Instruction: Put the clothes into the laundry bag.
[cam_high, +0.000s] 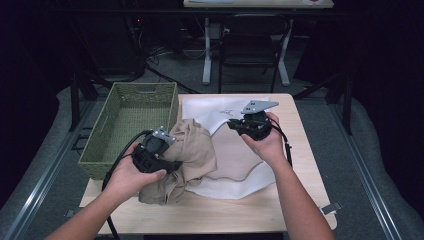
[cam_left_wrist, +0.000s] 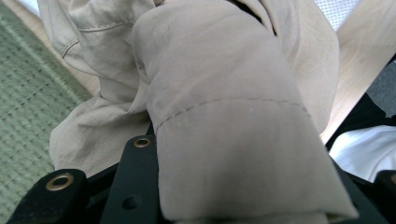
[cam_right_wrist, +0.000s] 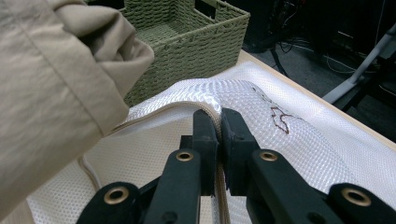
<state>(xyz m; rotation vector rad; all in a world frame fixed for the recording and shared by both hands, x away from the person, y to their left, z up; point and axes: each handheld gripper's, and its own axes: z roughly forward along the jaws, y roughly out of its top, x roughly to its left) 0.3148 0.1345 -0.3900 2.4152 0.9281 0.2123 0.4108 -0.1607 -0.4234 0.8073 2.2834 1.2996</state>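
Observation:
A crumpled beige garment (cam_high: 192, 150) hangs bunched over the table's left half, next to the basket. My left gripper (cam_high: 172, 165) is shut on a thick fold of it. In the left gripper view that beige garment (cam_left_wrist: 224, 93) covers the jaws, and one black finger (cam_left_wrist: 135, 177) shows beside the fold. A white mesh cloth (cam_high: 225, 187) with beige trim lies spread on the table. My right gripper (cam_high: 231, 124) pinches its raised edge. In the right gripper view the jaws (cam_right_wrist: 219, 114) stand closed on the trimmed edge of the white mesh cloth (cam_right_wrist: 289, 140), with the beige garment (cam_right_wrist: 51, 84) hanging at the left.
A green woven basket (cam_high: 145, 85) stands at the table's back left corner, its wall (cam_right_wrist: 187, 51) close behind the cloths. Bare wooden table (cam_high: 240, 210) runs along the front edge. A chair and table legs stand on the floor beyond.

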